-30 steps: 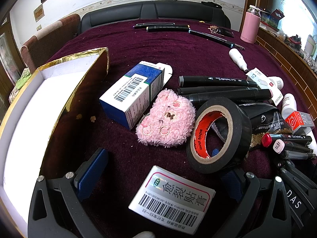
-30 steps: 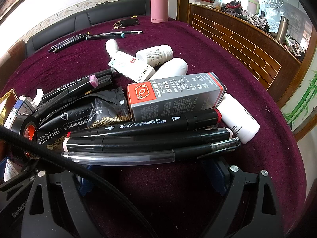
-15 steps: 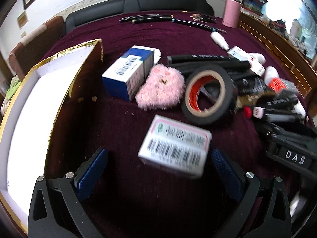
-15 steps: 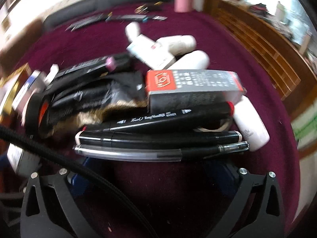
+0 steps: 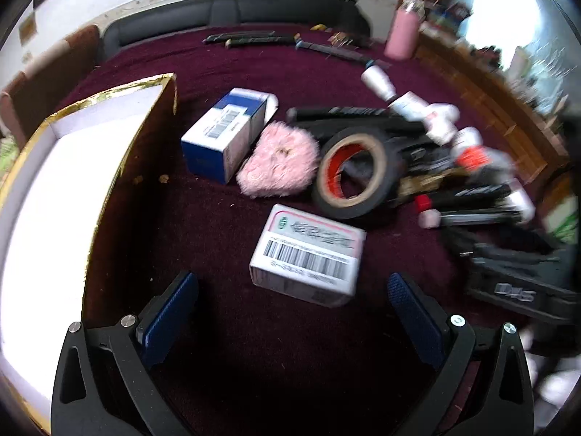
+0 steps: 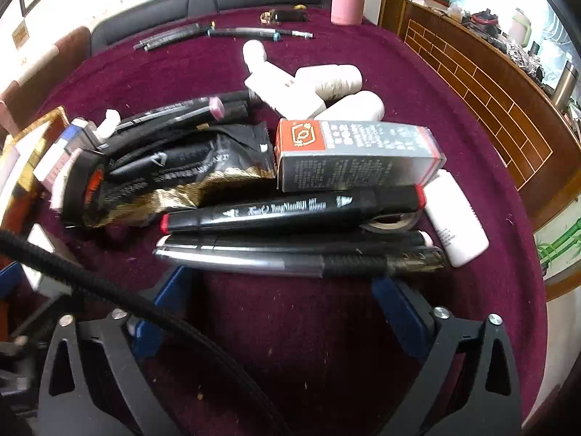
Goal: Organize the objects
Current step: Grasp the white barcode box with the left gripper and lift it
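Clutter for sorting is spread over a maroon-clothed worktop (image 5: 225, 65). The left tongs (image 5: 292, 298) are spread wide, nothing gripped; a white barcoded carton with a pink-edged label (image 5: 308, 254) lies just ahead of them, between the blue pads (image 5: 174, 309) but apart from both. Beyond it sit a fluffy pink plush pad (image 5: 279, 163), a blue-and-white carton (image 5: 227, 134) touching it, and a black tape roll with an orange core (image 5: 357, 172). A gold-rimmed white open box (image 5: 54, 189) stands at the left.

The right tongs (image 6: 287, 290) have just been closing a little yet are seen wide apart, empty, just short of a clear-barrelled black pen (image 6: 290, 259). Behind it lie a black art marker with red ends (image 6: 290, 209), a grey-and-orange carton (image 6: 356, 154), a black-and-gold foil sachet (image 6: 189, 170) and what seem, through blur, to be white plastic bottles (image 6: 337, 80).
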`<state>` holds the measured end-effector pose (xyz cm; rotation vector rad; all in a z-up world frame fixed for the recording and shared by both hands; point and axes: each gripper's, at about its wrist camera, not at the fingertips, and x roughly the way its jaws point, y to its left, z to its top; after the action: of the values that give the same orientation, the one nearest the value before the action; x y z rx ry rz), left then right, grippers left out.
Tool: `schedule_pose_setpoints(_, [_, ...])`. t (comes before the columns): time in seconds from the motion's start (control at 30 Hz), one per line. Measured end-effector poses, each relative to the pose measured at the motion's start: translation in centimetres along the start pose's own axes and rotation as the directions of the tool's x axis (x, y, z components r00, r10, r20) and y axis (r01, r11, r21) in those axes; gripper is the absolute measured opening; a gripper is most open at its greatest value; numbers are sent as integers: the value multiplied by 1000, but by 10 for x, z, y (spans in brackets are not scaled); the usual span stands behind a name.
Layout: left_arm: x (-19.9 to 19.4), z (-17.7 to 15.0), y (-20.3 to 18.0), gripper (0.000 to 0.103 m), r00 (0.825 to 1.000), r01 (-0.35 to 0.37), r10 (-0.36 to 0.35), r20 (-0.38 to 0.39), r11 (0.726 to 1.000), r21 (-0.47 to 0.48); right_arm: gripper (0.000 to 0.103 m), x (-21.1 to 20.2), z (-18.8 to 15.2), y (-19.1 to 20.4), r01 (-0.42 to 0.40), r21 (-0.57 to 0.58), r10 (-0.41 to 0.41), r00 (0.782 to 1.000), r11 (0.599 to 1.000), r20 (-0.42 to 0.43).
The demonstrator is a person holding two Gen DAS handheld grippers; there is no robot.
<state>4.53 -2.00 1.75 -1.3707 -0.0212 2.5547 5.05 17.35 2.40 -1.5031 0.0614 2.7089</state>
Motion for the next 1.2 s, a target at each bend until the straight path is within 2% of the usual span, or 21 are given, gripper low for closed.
schedule_pose_setpoints(0.07, [-24,-2,1,101,996,1,-4,89,1000,31,95,-18,-1,-4,-26,18,25,997,1000,67])
schedule_pose_setpoints(0.13, [-47,-5,-1,101,984,-9,-7,180,996,85,95,-54,-3,-5,-47,32,40,979,998,199])
schedule_pose_setpoints(0.17, [-51,-6,-2,101,980,-8,-13,197,994,107,96,-74,-5,-5,-52,29,42,960,998,277])
schedule_pose_setpoints(0.23, [-50,-2,-5,101,983,-12,-14,181,990,139,103,-109,-16,-3,-70,6,60,888,998,456])
schedule_pose_setpoints(0.27, [-47,-1,-6,101,986,-16,-8,169,990,137,103,-115,-21,-2,-110,-28,109,855,993,507])
schedule_pose_setpoints(0.3, [-43,0,-6,101,987,-17,-5,161,991,131,103,-111,-20,1,-151,-63,162,859,987,485])
schedule_pose_setpoints(0.37, [-33,2,-6,101,991,-28,13,133,993,111,103,-91,-15,-3,-176,-20,171,911,984,375])
schedule_pose_setpoints(0.4, [-31,-1,-4,101,993,-27,15,120,994,102,103,-81,-15,-12,-200,25,179,922,979,343])
schedule_pose_setpoints(0.5, [-22,-5,-4,101,995,-43,33,92,994,105,103,-64,-19,-43,-240,124,195,935,963,295])
schedule_pose_setpoints(0.67, [-6,-1,-5,101,996,-67,59,70,990,124,103,-64,-39,-76,-233,189,175,944,954,281])
schedule_pose_setpoints(0.87, [8,6,-11,101,995,-93,87,45,987,134,103,-64,-42,-98,-215,207,155,950,955,271])
schedule_pose_setpoints(1.07, [16,10,-10,100,994,-109,106,32,988,108,103,-56,-37,-87,-228,170,185,954,959,237])
schedule_pose_setpoints(1.2, [17,10,-5,97,997,-74,73,20,993,91,103,-50,-35,-72,-241,127,211,953,962,216])
